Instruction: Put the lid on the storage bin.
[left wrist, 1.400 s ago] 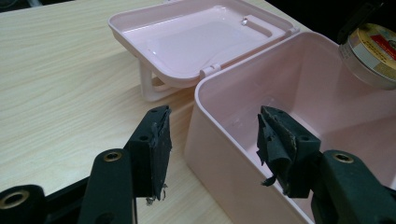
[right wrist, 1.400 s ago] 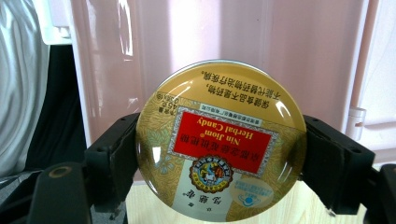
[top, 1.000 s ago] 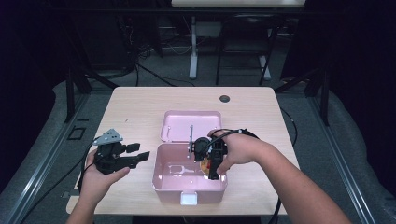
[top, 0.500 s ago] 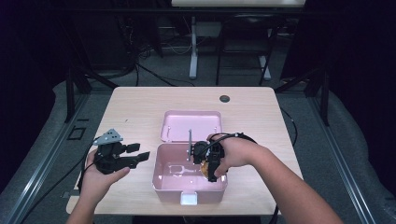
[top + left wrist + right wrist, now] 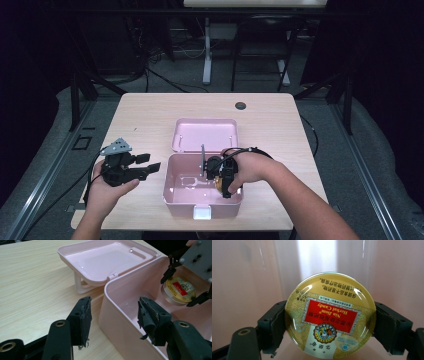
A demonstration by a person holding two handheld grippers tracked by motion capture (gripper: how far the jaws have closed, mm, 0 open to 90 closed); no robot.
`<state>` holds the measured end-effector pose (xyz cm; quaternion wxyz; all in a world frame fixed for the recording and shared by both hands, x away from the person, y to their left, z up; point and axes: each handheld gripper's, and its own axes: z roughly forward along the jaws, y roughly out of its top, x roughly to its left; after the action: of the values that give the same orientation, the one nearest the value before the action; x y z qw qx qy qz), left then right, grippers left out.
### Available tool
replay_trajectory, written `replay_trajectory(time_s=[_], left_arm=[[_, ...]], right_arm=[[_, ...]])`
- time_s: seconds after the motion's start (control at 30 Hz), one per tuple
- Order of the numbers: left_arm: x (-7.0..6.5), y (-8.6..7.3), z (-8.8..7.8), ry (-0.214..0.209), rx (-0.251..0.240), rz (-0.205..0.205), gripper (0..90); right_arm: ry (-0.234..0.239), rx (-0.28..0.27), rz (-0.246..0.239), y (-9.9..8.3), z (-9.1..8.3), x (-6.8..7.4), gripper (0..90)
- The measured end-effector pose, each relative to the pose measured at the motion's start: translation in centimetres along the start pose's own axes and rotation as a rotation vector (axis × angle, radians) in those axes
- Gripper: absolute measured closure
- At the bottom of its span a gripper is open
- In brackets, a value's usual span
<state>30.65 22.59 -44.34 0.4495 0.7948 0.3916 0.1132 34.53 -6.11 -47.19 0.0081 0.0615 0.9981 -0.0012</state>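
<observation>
Wooden table [image 5: 150, 120], pink plastic box [image 5: 172, 192] open: round herbal candy tin [image 5: 329, 315], rigid, light, slick-lidded, clamped at rim by right gripper [image 5: 329, 327] inside box; left gripper [image 5: 113, 320] released beside box wall; best gripped across rim.

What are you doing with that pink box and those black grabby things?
A person is putting a round herbal candy tin into an open pink plastic box on a wooden table. The right hand-held gripper is shut on the tin and holds it down inside the box. The left hand-held gripper waits open beside the box's left wall, holding nothing. The box's lid lies tipped back behind it.
</observation>
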Motion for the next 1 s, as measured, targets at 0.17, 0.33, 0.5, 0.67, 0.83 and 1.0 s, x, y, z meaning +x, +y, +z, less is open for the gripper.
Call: replay_trajectory(time_s=[0.17, 0.33, 0.5, 0.67, 0.83, 1.0], left_arm=[[0.0, 0.0, 0.0, -0.001, 0.002, 0.000, 44.3], [0.1, 0.0, 0.0, -0.003, 0.003, 0.003, 44.3], [0.0, -0.1, 0.1, 0.000, 0.001, 0.001, 44.4], [0.1, -0.1, 0.2, 0.004, 0.005, 0.002, 44.4], [0.1, -0.1, 0.3, -0.002, 0.004, -0.001, 44.4], [0.1, -0.1, 0.4, -0.004, 0.012, 0.003, 44.3]], right_arm=[[-0.009, 0.019, -0.012, 0.2, 0.6, 0.1, 19.7], [-0.016, 0.022, -0.017, 0.4, 0.8, 0.1, 19.7], [-0.008, 0.017, -0.010, 0.5, 1.2, 0.0, 19.7], [-0.012, 0.027, -0.010, 0.4, 1.7, 0.1, 19.7], [-0.012, 0.021, -0.007, 0.4, 2.0, 0.0, 19.7], [-0.015, 0.019, -0.005, 0.5, 2.1, 0.0, 19.7]])
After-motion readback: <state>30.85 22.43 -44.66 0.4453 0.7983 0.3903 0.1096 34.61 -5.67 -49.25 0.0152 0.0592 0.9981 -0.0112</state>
